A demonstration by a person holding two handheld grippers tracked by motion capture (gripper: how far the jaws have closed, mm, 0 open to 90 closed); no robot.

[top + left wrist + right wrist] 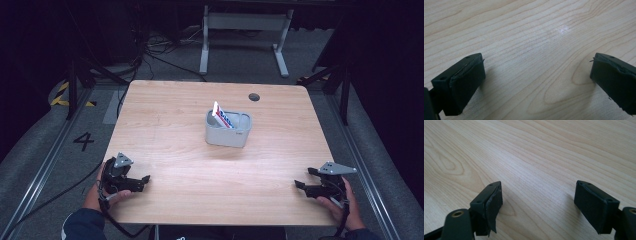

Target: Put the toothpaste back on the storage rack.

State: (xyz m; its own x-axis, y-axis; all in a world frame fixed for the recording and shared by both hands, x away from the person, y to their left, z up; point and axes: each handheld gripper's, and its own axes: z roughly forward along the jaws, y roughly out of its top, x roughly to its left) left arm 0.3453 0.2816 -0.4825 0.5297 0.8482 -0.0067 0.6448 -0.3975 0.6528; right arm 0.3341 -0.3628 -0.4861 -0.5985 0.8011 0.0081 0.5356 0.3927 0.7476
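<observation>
Grey rectangular plastic bin [228, 129] stands mid-table on the light wood table [170, 145], a white, red and blue striped tube [222, 116] leaning upright inside it. Left gripper [143, 181] and right gripper [299, 181] rest at the near corners, jaws spread wide, empty. Bin lies forward, between them; neither hand clearly nearer.

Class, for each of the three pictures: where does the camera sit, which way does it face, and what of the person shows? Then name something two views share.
High view: above the person's side, facing forward and down on the wooden table and grey bin; both hands with left tool and right tool.
Left gripper view: rides the left tool, facing bare tabletop; jaws apart.
Right gripper view: rides the right tool; likewise.
Shared: the wood grain.
</observation>
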